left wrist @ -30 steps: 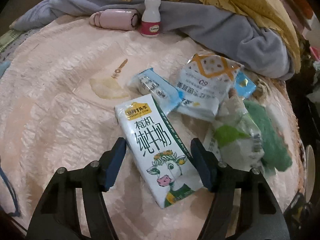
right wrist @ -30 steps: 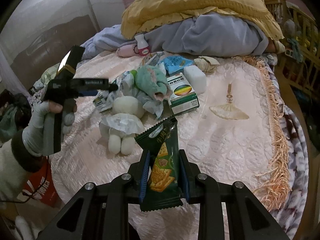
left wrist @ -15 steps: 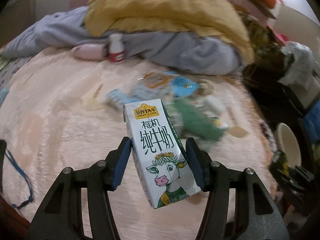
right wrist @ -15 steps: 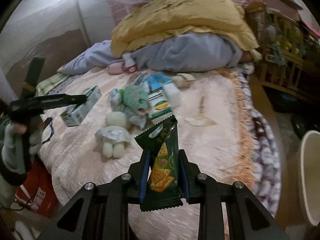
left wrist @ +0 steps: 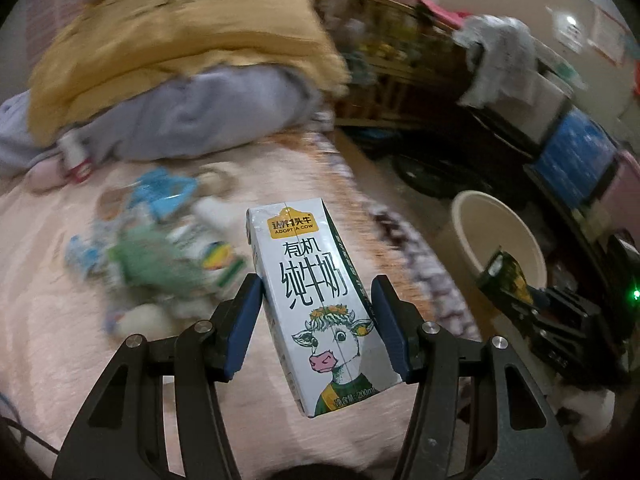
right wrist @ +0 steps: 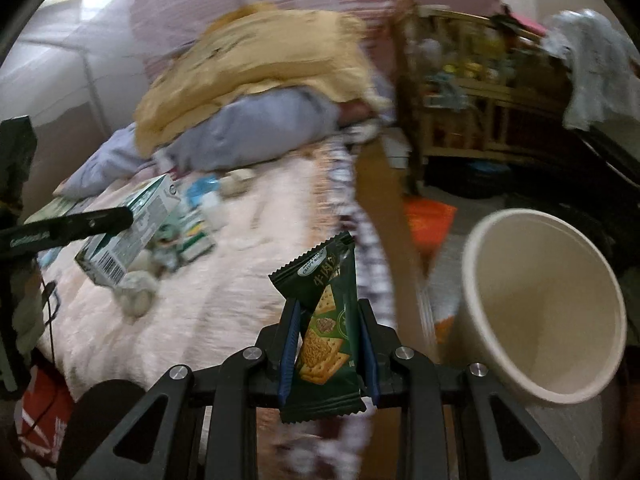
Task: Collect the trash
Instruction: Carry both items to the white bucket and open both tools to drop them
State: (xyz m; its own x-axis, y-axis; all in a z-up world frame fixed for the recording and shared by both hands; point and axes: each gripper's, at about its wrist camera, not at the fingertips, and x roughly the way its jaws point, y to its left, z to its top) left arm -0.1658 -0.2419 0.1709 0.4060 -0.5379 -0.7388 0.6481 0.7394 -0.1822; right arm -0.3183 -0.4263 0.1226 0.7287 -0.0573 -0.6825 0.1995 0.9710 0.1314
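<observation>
My left gripper [left wrist: 316, 320] is shut on a white milk carton [left wrist: 316, 296] with a cartoon cow, held up above the pink bedspread [left wrist: 60, 320]. My right gripper [right wrist: 328, 344] is shut on a dark green cracker packet [right wrist: 326, 320], carried near the bed's edge. A cream round bin [right wrist: 544, 304] stands on the floor just right of the packet; in the left wrist view the same bin [left wrist: 472, 216] lies to the right with the packet [left wrist: 502, 276] at its rim. The right wrist view shows the carton [right wrist: 128, 232] at the left, in the left gripper [right wrist: 116, 218].
A blurred heap of wrappers, a box and a green plush [left wrist: 156, 264] lies on the bed. A yellow blanket [left wrist: 180, 28] over grey bedding [left wrist: 192, 120] fills the far end. A wooden shelf [right wrist: 480, 92] and an orange bag [right wrist: 432, 220] stand past the bed.
The left gripper closed on the carton, lifted it off the bed and swung right. The right gripper carried the packet right, bringing the bin into view beside it.
</observation>
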